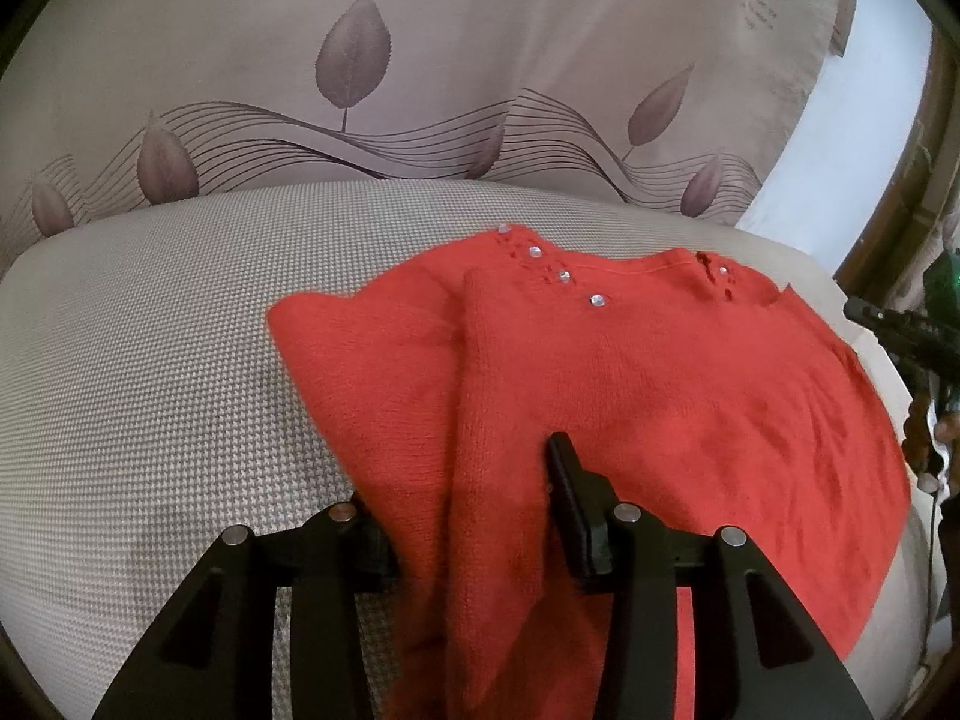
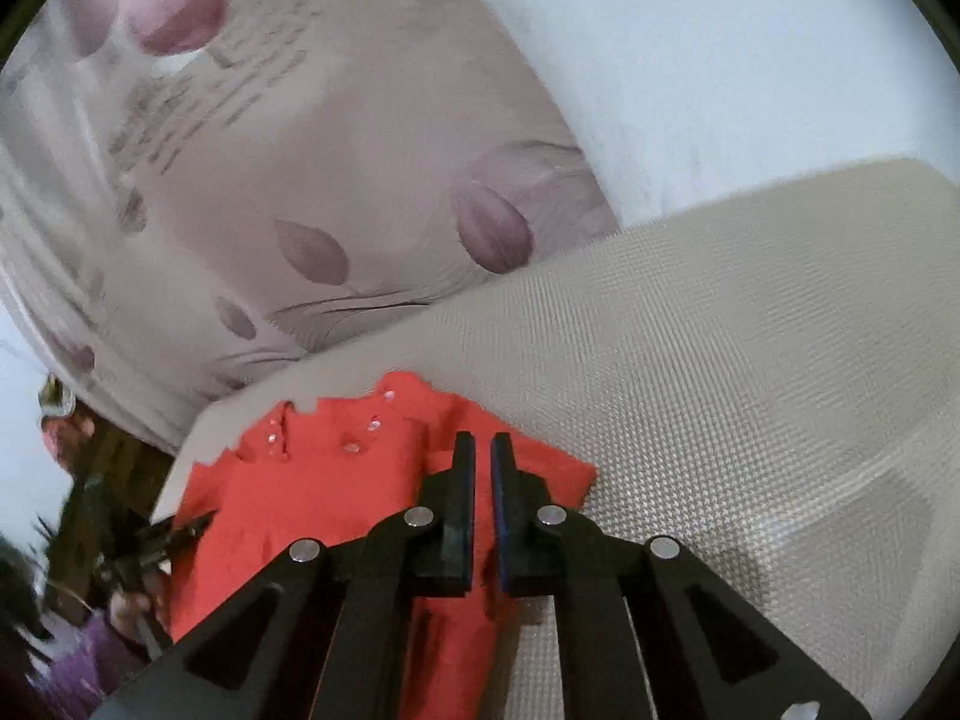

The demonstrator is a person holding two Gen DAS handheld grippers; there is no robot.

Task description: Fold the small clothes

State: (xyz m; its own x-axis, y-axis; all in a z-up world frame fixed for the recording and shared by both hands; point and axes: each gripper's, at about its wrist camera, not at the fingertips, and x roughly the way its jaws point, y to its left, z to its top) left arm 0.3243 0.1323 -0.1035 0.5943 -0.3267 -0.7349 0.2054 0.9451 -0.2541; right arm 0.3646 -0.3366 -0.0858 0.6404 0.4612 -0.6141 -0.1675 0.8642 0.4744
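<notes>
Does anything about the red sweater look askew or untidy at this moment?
Yes. The sweater lies crooked on the cushion: a thick ridge of it is bunched up between the left tongs, hiding one finger.

We're in a home here: a beige woven cushioned seat [image 1: 150, 360], a leaf-patterned curtain [image 1: 420, 60] hanging behind it, and a wooden window frame [image 1: 936, 138] at the edge.

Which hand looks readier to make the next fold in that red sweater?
Probably the left. The left gripper has its jaws apart with a fold of the red sweater between them, so it need only close. The right gripper has its jaws shut and empty over the sweater.
</notes>
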